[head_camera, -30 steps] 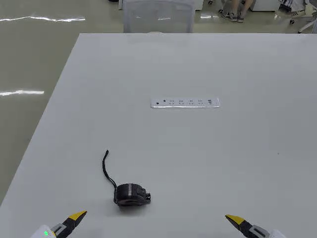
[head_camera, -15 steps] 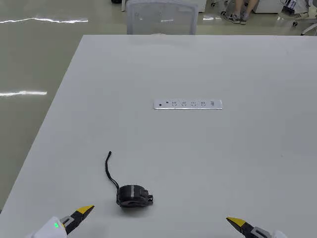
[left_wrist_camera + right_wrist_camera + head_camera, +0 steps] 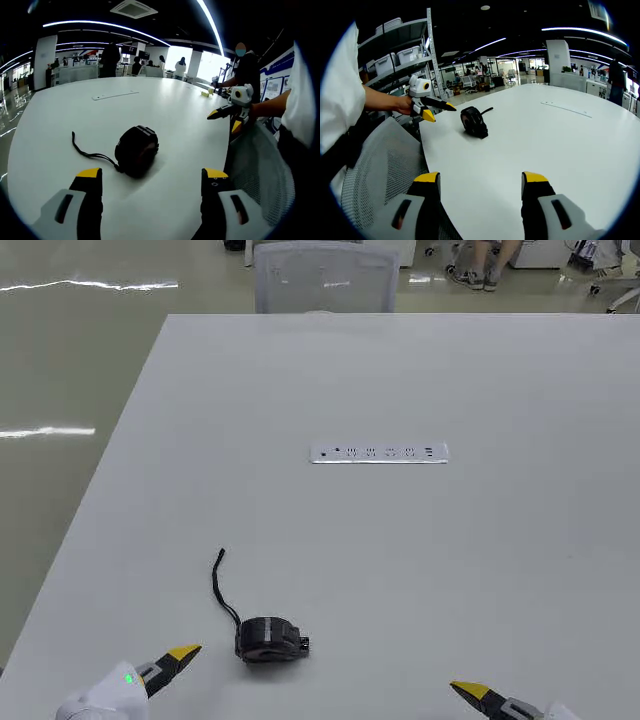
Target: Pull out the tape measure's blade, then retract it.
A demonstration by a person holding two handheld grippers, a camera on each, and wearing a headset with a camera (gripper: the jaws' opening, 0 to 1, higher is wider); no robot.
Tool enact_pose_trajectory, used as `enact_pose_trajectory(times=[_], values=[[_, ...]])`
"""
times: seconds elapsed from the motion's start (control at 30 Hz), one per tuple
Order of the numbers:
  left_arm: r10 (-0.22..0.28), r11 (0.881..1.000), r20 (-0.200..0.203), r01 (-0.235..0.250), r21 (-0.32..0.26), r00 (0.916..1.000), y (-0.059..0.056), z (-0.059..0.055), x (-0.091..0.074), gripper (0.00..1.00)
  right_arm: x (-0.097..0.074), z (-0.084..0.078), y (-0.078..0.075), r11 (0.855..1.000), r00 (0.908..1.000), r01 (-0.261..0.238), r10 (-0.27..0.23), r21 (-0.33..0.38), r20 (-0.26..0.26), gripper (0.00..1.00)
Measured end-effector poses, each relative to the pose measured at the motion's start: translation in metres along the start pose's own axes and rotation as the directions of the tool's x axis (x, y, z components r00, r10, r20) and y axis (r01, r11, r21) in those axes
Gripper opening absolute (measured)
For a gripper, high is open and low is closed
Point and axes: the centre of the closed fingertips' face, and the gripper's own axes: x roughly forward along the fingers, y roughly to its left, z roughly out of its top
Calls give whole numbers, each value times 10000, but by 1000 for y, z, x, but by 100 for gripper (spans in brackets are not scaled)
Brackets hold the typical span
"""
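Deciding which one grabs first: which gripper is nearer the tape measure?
Left. The left gripper sits just left of the tape measure; the right gripper is well off to its right.

A big open-plan office or lab hall. A white workbench (image 3: 500, 570) carries a power strip (image 3: 379, 452), with an office chair (image 3: 324, 280) at its twelve o'clock and glossy floor (image 3: 60, 360) at nine. Metal shelving (image 3: 429, 45) with plastic bins (image 3: 411, 54) stands at ten o'clock in the right gripper view. Ceiling light strips (image 3: 100, 24) and an air vent (image 3: 132, 8) run overhead.
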Motion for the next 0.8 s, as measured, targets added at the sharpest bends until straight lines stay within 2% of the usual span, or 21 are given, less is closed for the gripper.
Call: enact_pose_trajectory(times=[0.53,0.67,0.8], values=[[-381,9982,-227,391,452,9990,11,8,18,76,8,3,-5,9993,9993,-366,366,-125,-4,60],[-617,9966,-221,628,532,9978,13,9,23,73,11,4,-1,9971,9977,-681,678,-344,-77,59],[-693,9947,-310,714,733,9971,15,10,27,71,14,6,-3,9965,9971,-760,759,-342,-29,58]])
